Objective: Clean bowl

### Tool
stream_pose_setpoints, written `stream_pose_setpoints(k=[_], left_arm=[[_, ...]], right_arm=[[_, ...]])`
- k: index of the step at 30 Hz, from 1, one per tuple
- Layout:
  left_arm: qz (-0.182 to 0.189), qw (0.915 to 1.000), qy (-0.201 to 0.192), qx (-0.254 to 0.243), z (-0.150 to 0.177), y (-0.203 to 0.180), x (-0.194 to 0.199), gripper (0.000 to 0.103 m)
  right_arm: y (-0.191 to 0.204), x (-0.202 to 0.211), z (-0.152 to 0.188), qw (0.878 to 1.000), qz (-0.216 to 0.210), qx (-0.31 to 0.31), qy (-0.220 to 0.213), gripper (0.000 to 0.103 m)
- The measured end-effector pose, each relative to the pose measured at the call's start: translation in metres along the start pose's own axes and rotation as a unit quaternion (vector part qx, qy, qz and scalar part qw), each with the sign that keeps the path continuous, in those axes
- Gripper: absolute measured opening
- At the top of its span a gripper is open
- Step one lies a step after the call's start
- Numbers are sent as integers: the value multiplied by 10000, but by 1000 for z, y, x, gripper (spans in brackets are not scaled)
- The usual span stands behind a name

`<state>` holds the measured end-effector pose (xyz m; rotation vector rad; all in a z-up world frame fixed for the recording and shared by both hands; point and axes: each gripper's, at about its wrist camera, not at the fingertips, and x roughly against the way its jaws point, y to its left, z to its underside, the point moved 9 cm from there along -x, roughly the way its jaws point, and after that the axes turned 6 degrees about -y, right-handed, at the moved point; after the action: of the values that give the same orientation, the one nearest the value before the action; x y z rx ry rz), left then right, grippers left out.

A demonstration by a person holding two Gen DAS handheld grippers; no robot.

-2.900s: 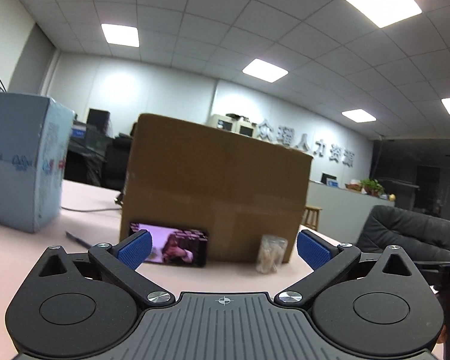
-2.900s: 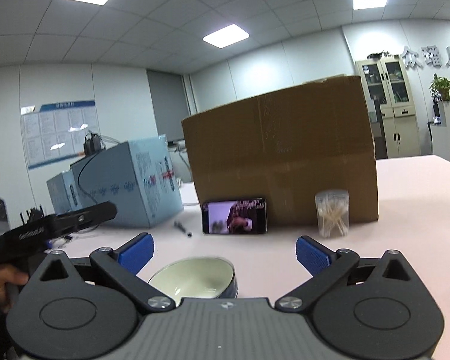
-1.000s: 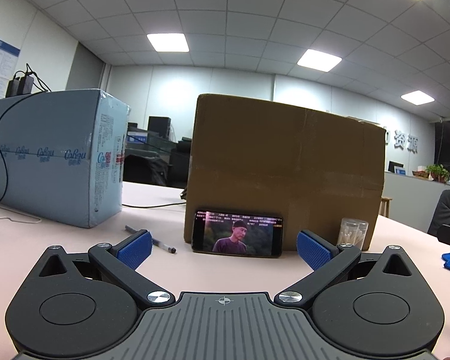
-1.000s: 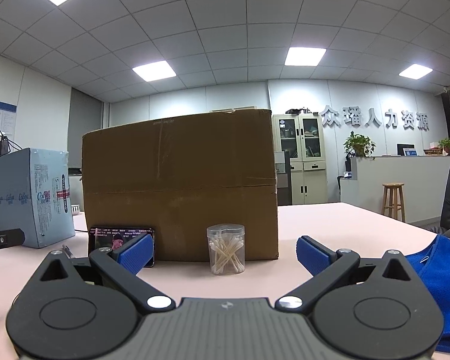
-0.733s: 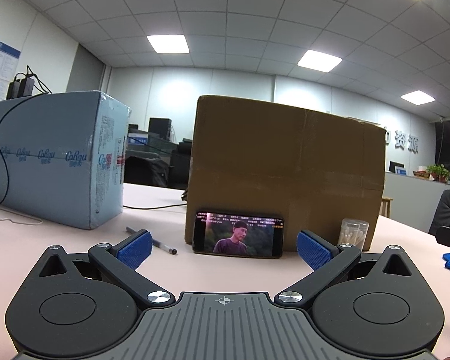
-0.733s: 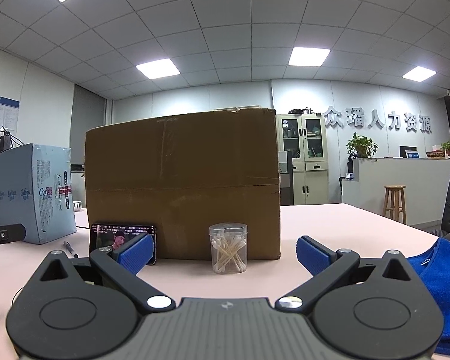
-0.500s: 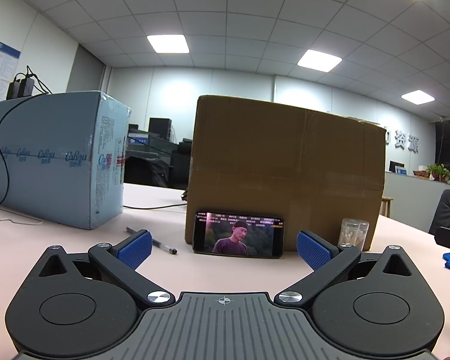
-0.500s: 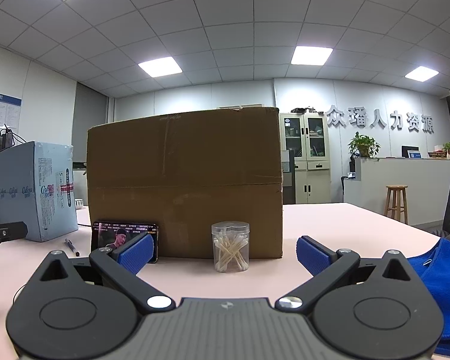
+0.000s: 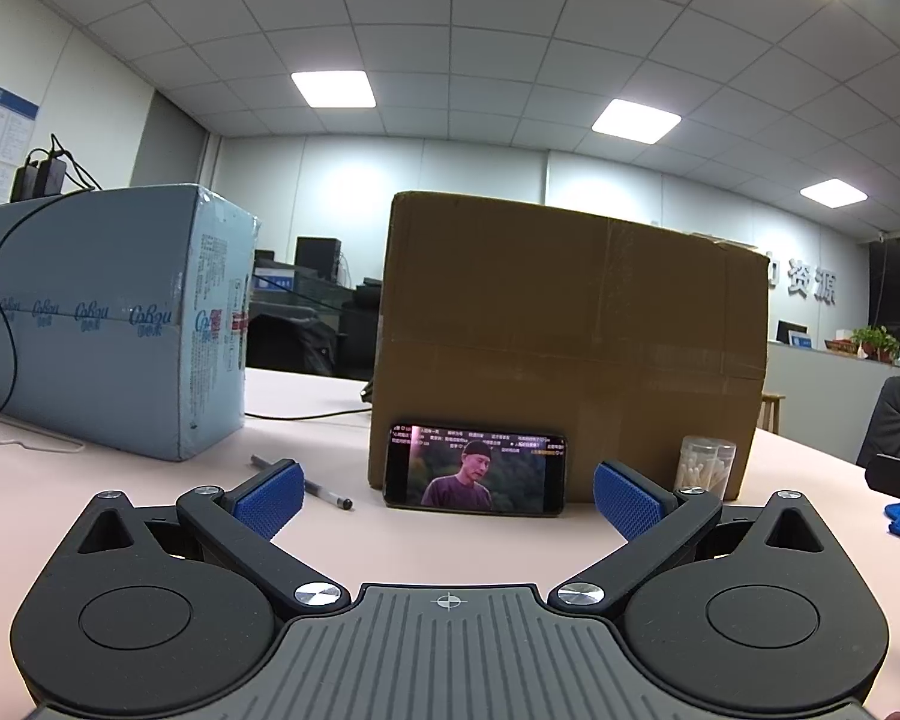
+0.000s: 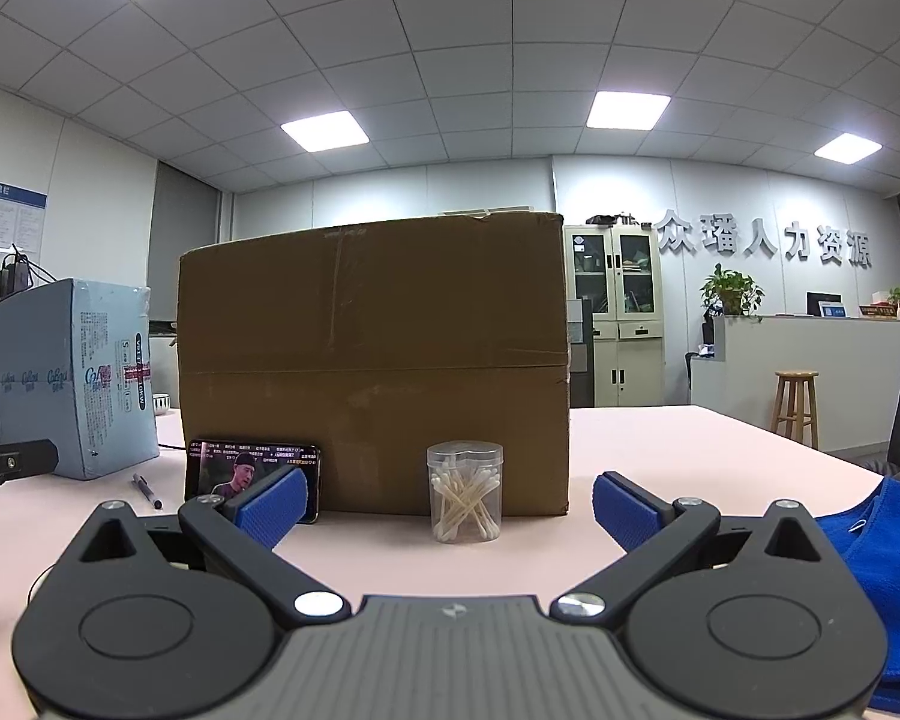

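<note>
Since the earliest frames both views had levelled out to face the cardboard box [image 9: 570, 348], and the bowl that had sat low in the right view no longer lay between the jaws. The left gripper [image 9: 448, 498] and the right gripper [image 10: 444, 504] each stood spread wide, holding nothing, low over the pink table [image 10: 660, 438]. Only the right view showed a blue cloth [image 10: 876, 546] at lower right and a small patterned bowl [image 10: 161, 402] far back, between the box and the blue carton [image 10: 72, 384]. Both showed the phone [image 9: 476, 476] leaning on the box, the cotton-swab jar [image 10: 465, 492] and a pen [image 9: 306, 483].
</note>
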<state>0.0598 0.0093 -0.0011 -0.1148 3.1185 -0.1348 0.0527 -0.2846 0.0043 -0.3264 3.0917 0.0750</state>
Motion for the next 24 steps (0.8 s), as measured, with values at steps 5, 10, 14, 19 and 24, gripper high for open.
stream_pose_setpoints(k=[5, 10, 14, 19, 24], left_arm=[[2, 10000, 9, 0, 0, 1, -1, 103], [0, 10000, 11, 3, 0, 1, -2, 103], [0, 10000, 10, -1, 0, 2, -3, 103], [10, 10000, -7, -14, 1, -3, 0, 103], [18, 10000, -8, -8, 1, -5, 2, 103]], right_arm=[[1, 0, 0, 10000, -9, 6, -6, 103], [0, -1, 1, 10000, -19, 12, -11, 103], [1, -1, 1, 10000, -37, 33, -10, 103], [1, -2, 1, 10000, -48, 40, -8, 103], [2, -3, 1, 10000, -57, 49, -13, 103]])
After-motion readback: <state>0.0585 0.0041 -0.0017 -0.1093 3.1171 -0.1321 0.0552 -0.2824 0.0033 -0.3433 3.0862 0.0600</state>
